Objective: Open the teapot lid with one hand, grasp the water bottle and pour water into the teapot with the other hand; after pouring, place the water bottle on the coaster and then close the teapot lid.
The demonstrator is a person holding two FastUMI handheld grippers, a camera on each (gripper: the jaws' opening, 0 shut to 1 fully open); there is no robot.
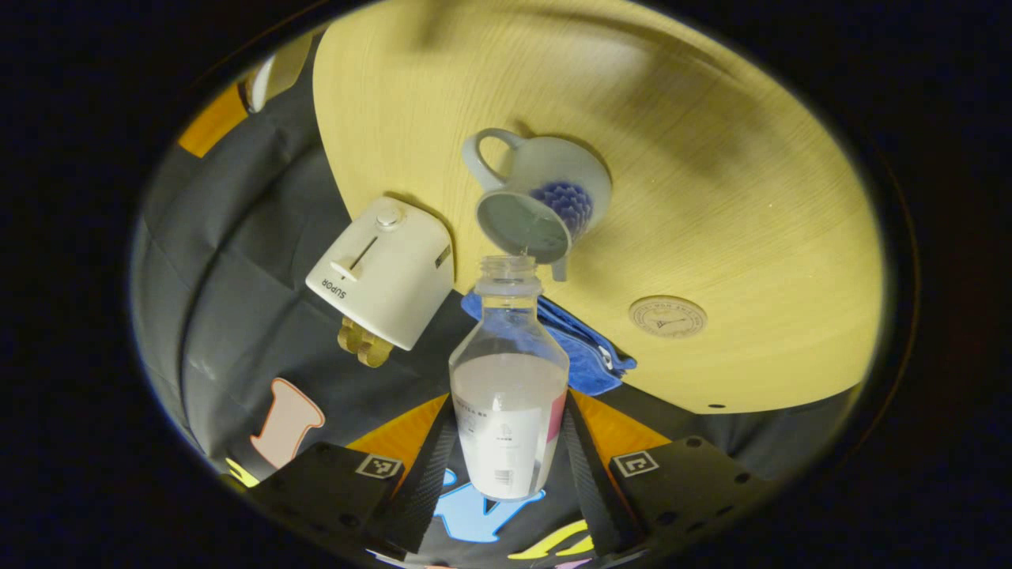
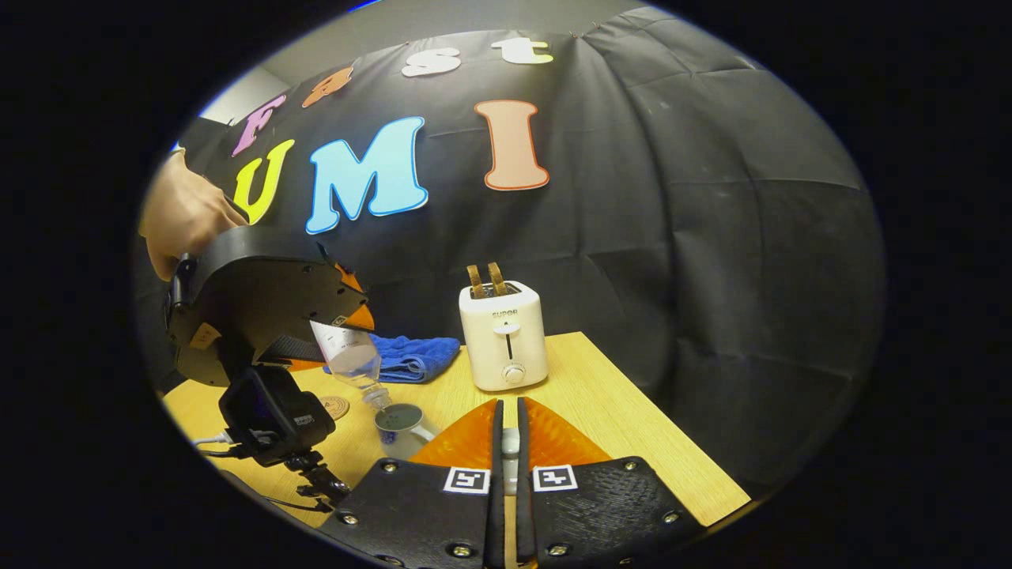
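Note:
My left gripper (image 1: 510, 411) is shut on a clear water bottle (image 1: 506, 379) with a white label. The bottle is uncapped and tipped, its mouth just over the open top of the white teapot (image 1: 545, 197) with a blue pattern; a thin stream runs into it. The round coaster (image 1: 668, 316) lies on the table beside the teapot. In the right gripper view the tilted bottle (image 2: 352, 356) hangs over the teapot (image 2: 399, 427), held by the other gripper (image 2: 269, 316) and a hand (image 2: 182, 213). My right gripper (image 2: 510, 431) is shut on a small pale piece, the teapot lid (image 2: 511, 454), raised to the teapot's right.
A white toaster (image 2: 504, 336) with two slices of toast stands at the back of the wooden table (image 2: 617, 411). A blue cloth (image 2: 415, 357) lies to its left, behind the coaster (image 2: 336, 407). The table's edge runs close on the right.

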